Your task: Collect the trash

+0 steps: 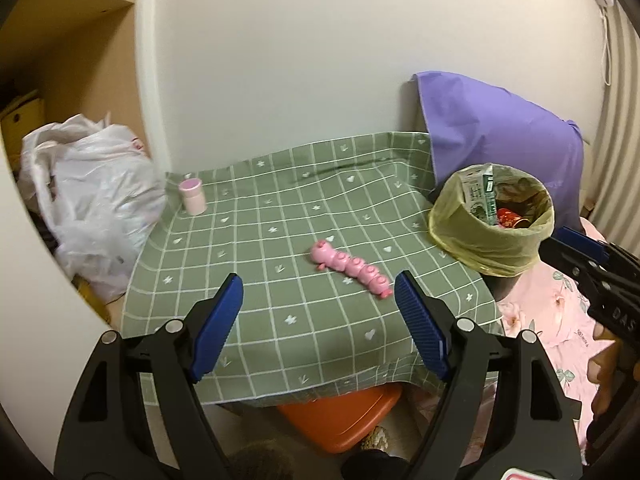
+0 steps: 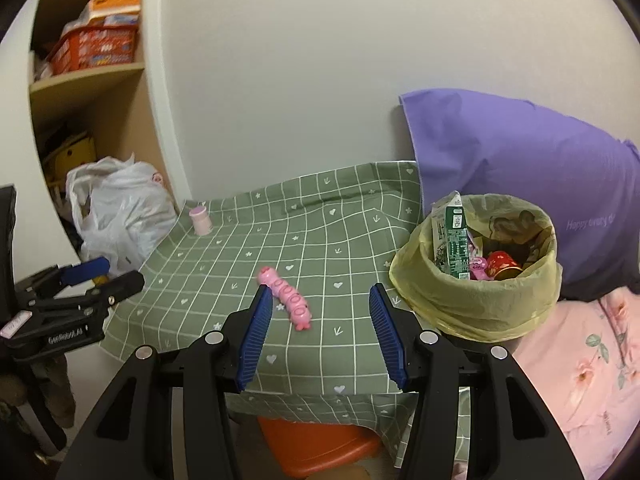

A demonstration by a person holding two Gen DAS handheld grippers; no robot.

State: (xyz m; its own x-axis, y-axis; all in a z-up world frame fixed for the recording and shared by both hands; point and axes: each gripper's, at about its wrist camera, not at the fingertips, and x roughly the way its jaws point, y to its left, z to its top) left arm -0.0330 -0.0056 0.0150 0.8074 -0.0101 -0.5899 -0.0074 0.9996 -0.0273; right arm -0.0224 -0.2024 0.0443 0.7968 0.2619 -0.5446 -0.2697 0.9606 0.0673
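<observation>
A pink caterpillar toy [image 1: 351, 269] [image 2: 285, 298] lies in the middle of the green checked tablecloth [image 1: 256, 280] [image 2: 320, 240]. A small pink bottle [image 1: 192, 196] [image 2: 200, 220] stands upright at the far left corner. A bin with a yellow bag [image 1: 493, 220] [image 2: 480, 276] at the table's right holds a green carton [image 1: 478, 192] [image 2: 454, 242] and a red can [image 2: 502, 265]. My left gripper [image 1: 319, 322] is open and empty above the near edge. My right gripper [image 2: 318, 334] is open and empty, just short of the toy.
A white plastic bag [image 1: 96, 196] [image 2: 120, 212] sits left of the table by wooden shelves [image 2: 86, 76]. A purple pillow [image 1: 500, 128] [image 2: 520, 168] leans on the wall behind the bin. Pink floral bedding [image 2: 580, 380] lies at right. An orange stool [image 1: 340, 412] [image 2: 316, 444] is under the table.
</observation>
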